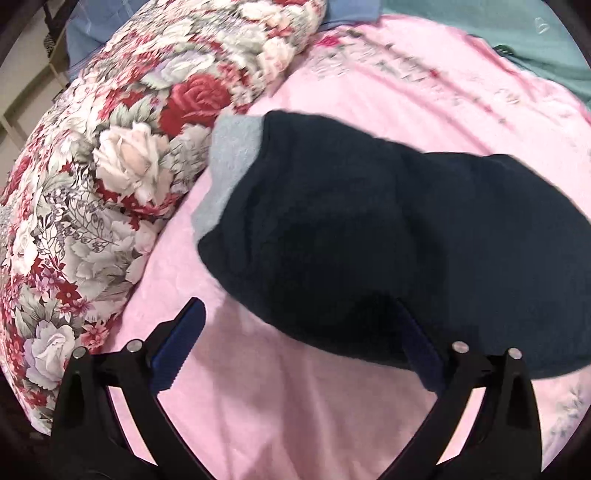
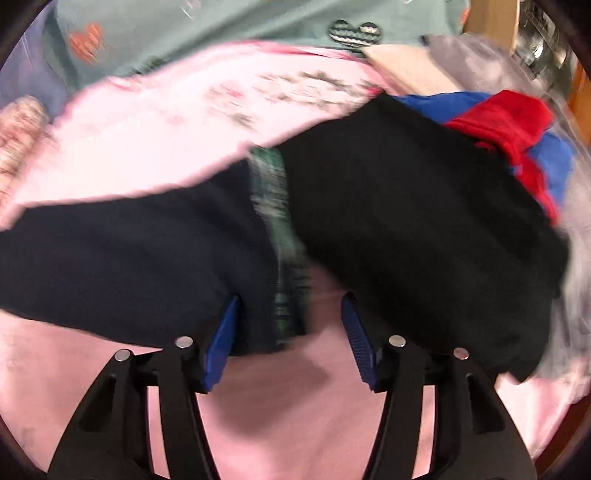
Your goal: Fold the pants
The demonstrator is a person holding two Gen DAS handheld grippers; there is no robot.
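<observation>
Dark navy pants lie bunched on a pink bedsheet, with a grey inner lining showing at their far left end. My left gripper is open at the pants' near edge; its left finger is over bare sheet and the cloth covers the tip of its right finger. In the blurred right wrist view, my right gripper is open around the pants' edge, where a green plaid lining shows between the fingers.
A rolled floral quilt borders the sheet on the left. Teal bedding lies at the far side. A black cloth, possibly part of the same pants, and red and blue garments pile on the right.
</observation>
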